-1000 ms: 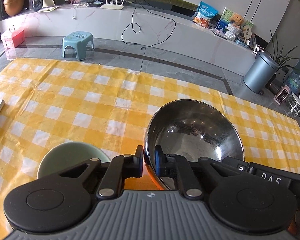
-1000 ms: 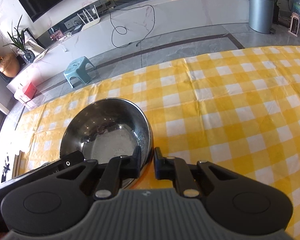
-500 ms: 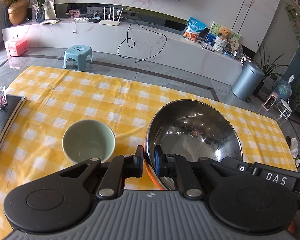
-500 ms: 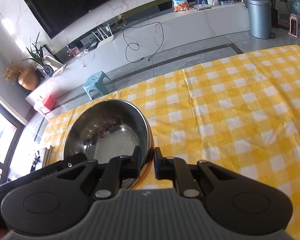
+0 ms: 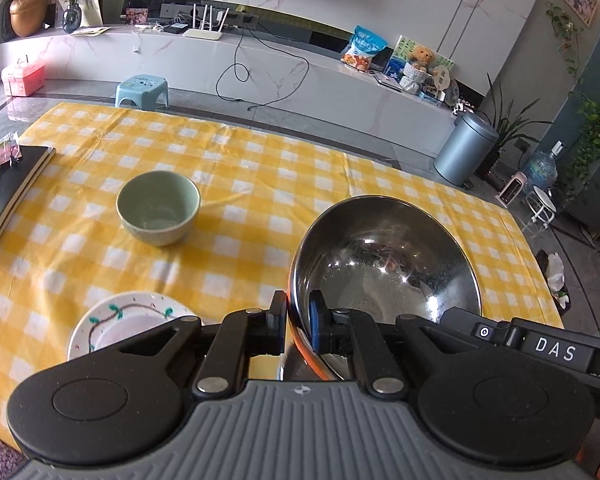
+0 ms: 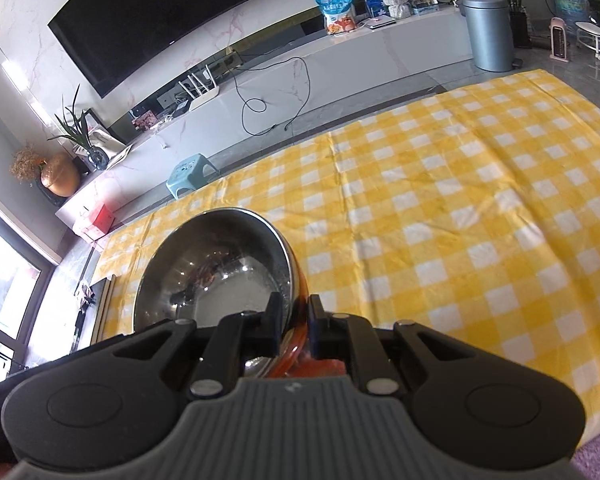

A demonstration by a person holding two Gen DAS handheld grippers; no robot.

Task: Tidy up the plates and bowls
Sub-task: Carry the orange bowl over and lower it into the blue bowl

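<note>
While both views share the steel bowl [image 5: 384, 264], green bowl [image 5: 158, 206] left-only.

a home living room: wall television [image 6: 160, 20], marble media console [image 5: 260, 68], checked tablecloth [image 6: 460, 220].

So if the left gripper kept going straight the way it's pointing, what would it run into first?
Probably only the yellow checked tablecloth. The left gripper is clamped on the rim of the steel bowl, which would travel with it. The green bowl sits off to the left of that line, though depth is uncertain.
</note>
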